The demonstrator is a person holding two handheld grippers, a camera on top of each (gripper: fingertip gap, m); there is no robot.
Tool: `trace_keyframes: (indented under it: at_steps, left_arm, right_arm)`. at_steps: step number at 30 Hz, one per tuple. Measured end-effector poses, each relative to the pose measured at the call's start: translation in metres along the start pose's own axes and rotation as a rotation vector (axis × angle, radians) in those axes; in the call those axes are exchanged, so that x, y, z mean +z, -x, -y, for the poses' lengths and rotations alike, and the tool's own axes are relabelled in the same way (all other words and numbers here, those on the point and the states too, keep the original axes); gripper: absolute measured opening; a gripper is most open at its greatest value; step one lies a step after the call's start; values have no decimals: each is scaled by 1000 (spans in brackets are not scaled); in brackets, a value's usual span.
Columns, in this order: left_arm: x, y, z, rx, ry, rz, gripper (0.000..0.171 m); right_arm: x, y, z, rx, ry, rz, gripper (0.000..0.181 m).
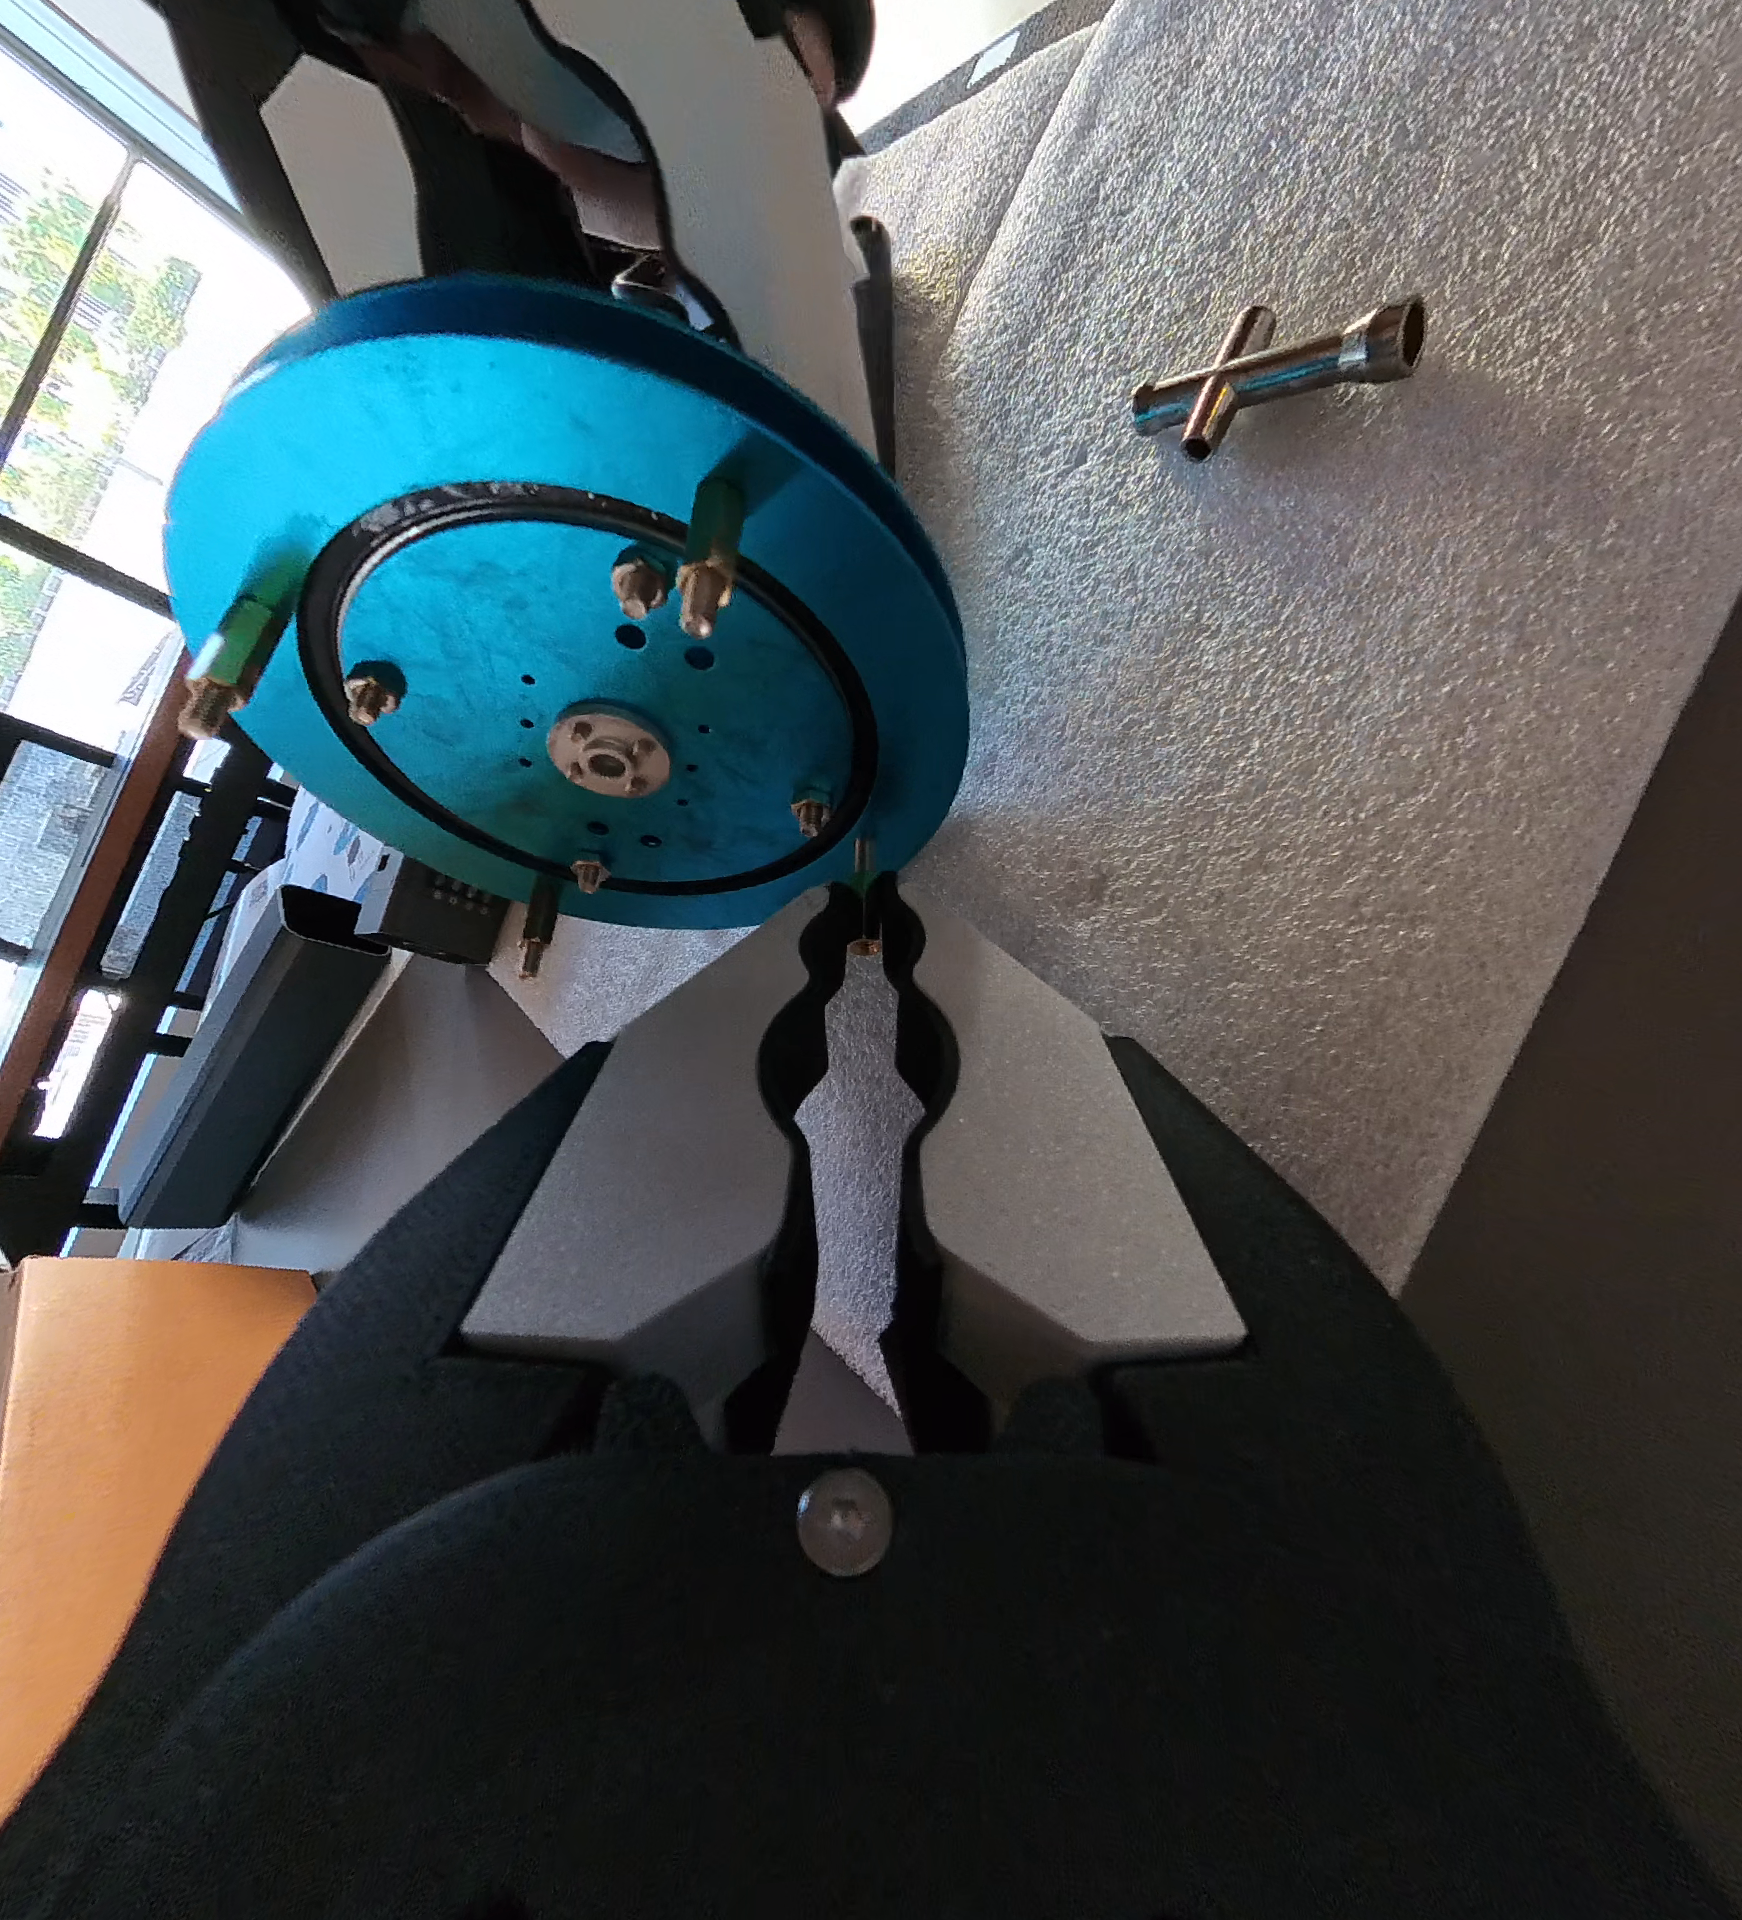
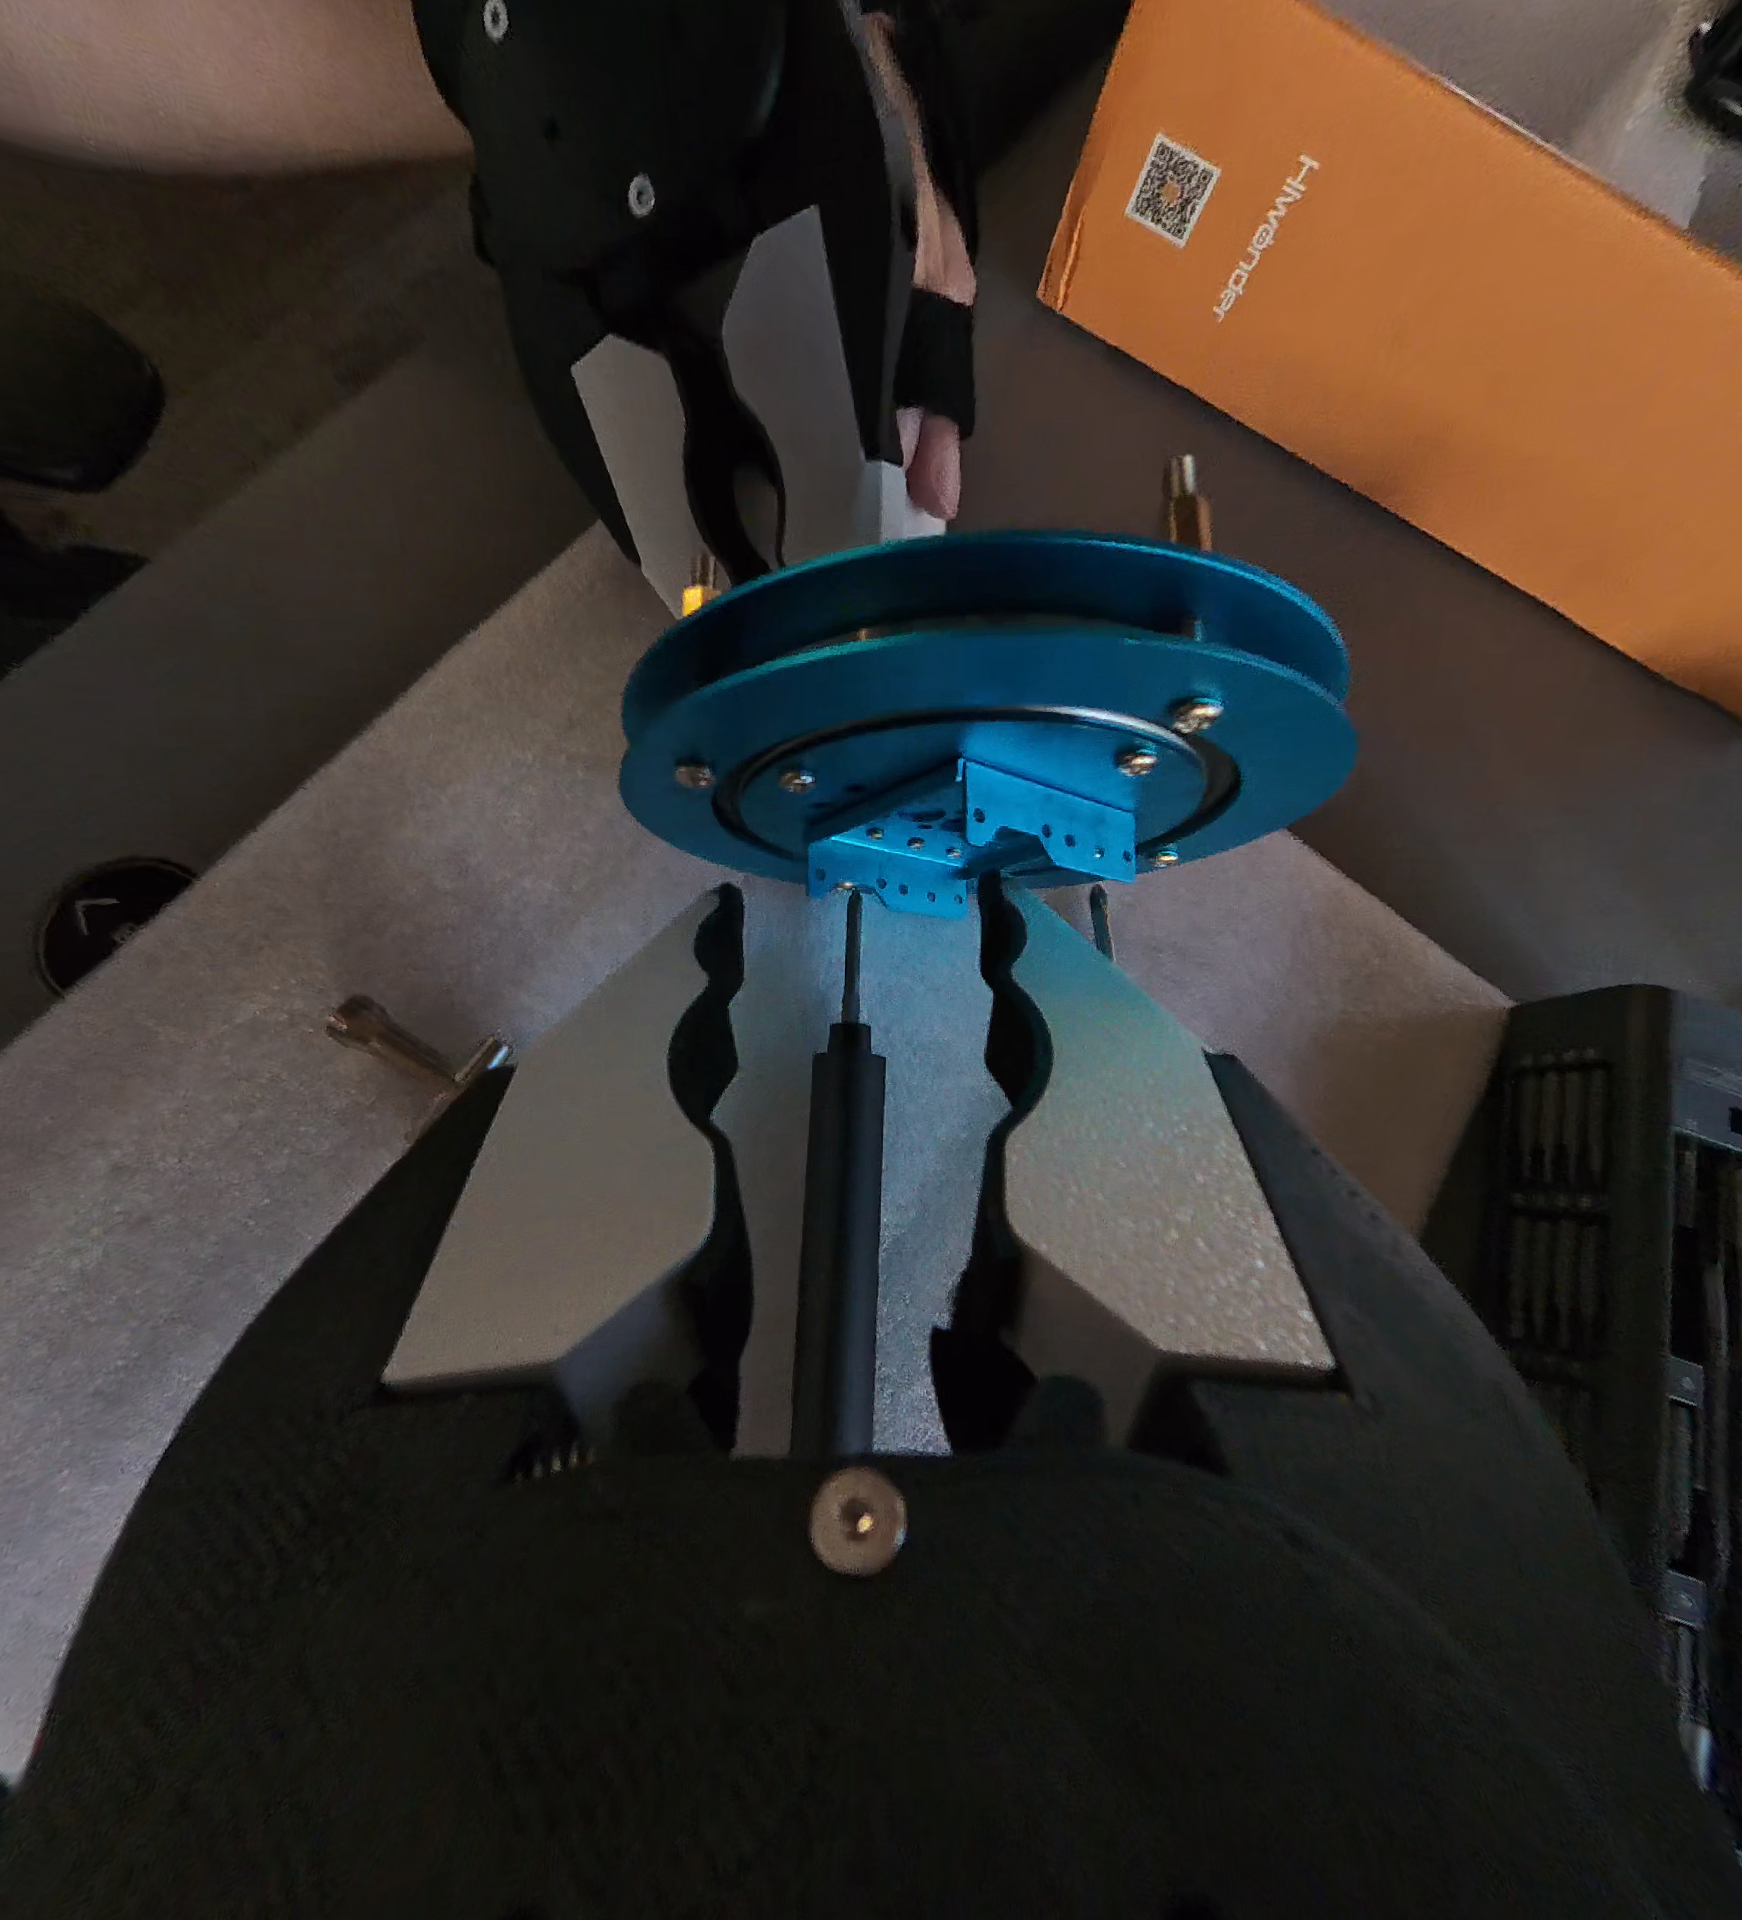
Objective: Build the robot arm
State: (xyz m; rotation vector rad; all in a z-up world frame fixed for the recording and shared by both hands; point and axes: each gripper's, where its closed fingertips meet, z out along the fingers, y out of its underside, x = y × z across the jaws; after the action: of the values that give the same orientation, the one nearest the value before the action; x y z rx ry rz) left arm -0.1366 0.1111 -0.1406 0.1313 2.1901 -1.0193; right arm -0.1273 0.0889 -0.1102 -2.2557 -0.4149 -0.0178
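- Left wrist view: left claw (image 1: 862, 920) is pinched narrow on a brass standoff (image 1: 863, 902) at the blue disc (image 1: 493, 582) rim.
- Right claw (image 2: 856, 914) grips a black screwdriver (image 2: 839, 1226), tip at the disc's blue bracket (image 2: 960, 831).
- Risk: the single-standoff hold looks marginal; driver pressure could pivot the disc or slip the tip.
- Foam-covered tabletop (image 1: 1262, 727) carries a cross wrench (image 1: 1272, 379), orange box (image 2: 1469, 395), bit case (image 2: 1667, 1351); window (image 1: 25, 416) behind.

A white foam sheet (image 1: 1210, 644) covers the table. At upper right a metal cross wrench (image 1: 1272, 379) lies on it; an orange box (image 2: 1449, 353) rests alongside.
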Motion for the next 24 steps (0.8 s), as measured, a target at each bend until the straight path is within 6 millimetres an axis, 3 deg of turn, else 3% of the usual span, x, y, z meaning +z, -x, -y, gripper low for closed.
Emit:
trace_keyframes:
  at_steps: [6,11,18,21,24]
  left_arm:
    - [0,0,0,3,1,3,4]
    - [0,0,0,5,1,4,4]
    - [0,0,0,8,7,8,4]
    - [0,1,0,19,16,21,5]
    - [-1,9,-1,9,24,76,21]
  right_arm:
    - [3,3,6,138,-53,114,43]
    - [9,5,-4,-156,39,-89,24]
    - [7,-3,3,-563,107,-495,2]
    - [7,-5,4,-635,121,-566,0]
    - [7,-6,5,-621,97,-563,0]
